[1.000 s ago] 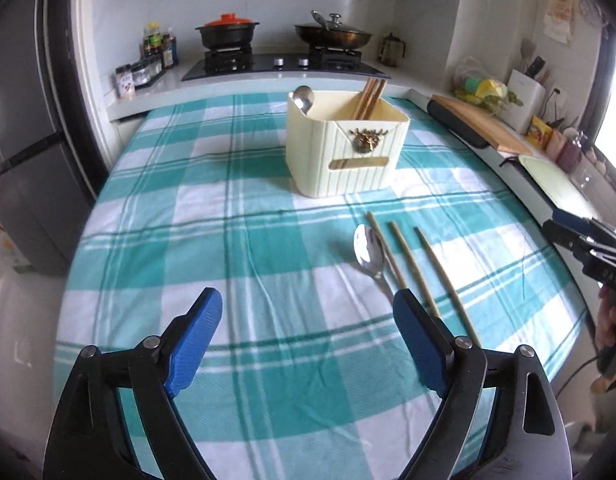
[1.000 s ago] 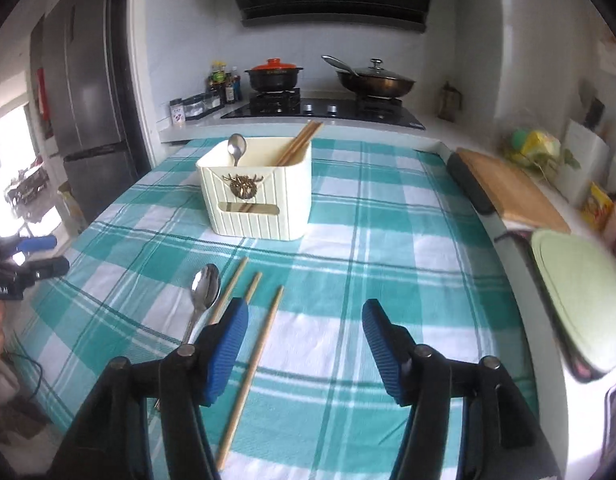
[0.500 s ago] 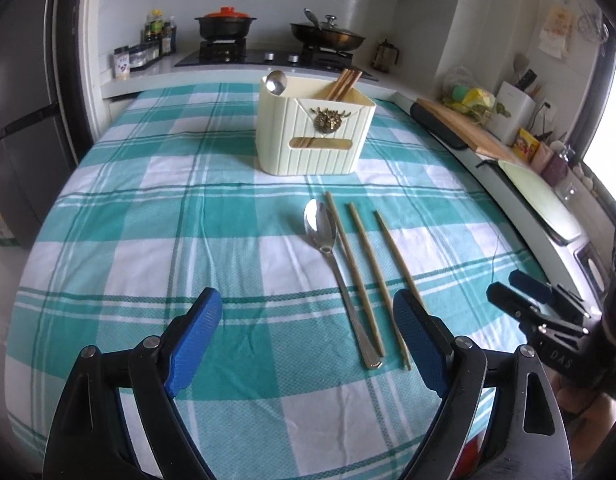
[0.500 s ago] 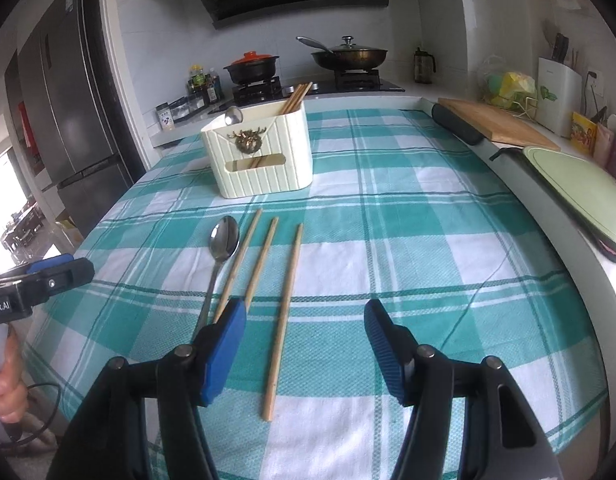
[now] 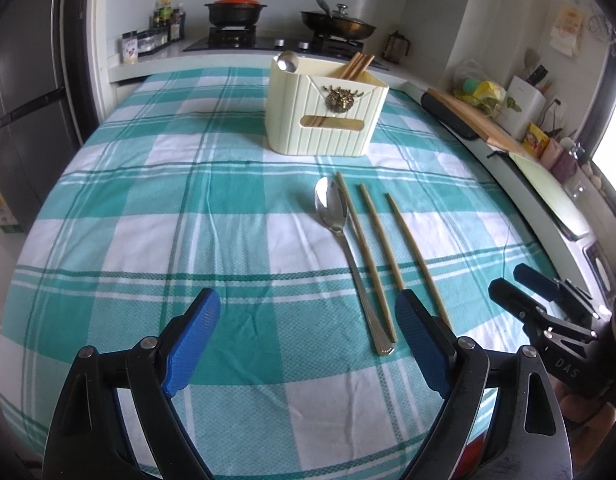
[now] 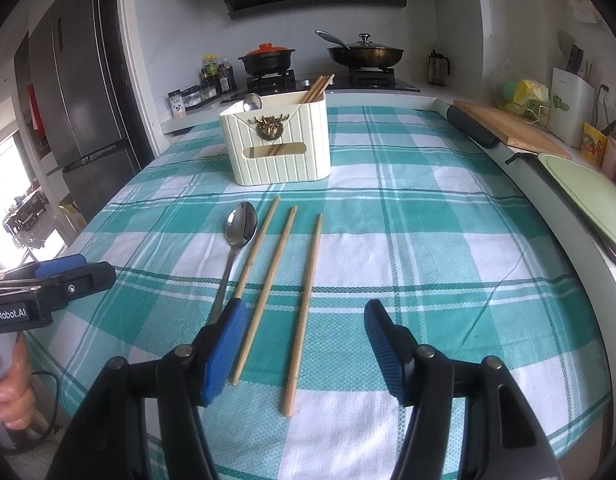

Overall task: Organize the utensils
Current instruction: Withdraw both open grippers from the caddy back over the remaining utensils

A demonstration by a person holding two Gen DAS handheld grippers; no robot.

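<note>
A cream utensil holder (image 5: 326, 114) (image 6: 279, 145) stands on the checked tablecloth with a spoon and several chopsticks upright in it. In front of it lie a metal spoon (image 5: 340, 240) (image 6: 236, 236) and three loose wooden chopsticks (image 5: 378, 252) (image 6: 276, 264), side by side. My left gripper (image 5: 308, 328) is open and empty above the cloth near the table's front edge, left of the spoon handle. My right gripper (image 6: 300, 332) is open and empty, with the near ends of the chopsticks between and beside its fingers, apart from them.
The teal and white tablecloth (image 5: 148, 200) covers the table. Behind is a stove with a black pot (image 5: 235, 10) and a pan (image 5: 338, 26). A wooden cutting board (image 6: 508, 128) and a green board (image 6: 588, 188) lie on the right counter. A fridge (image 6: 88, 100) stands left.
Both grippers have pulled back toward the table's near edge and dropped lower; the holder, spoon and chopsticks have not moved. Both grippers stay open.
</note>
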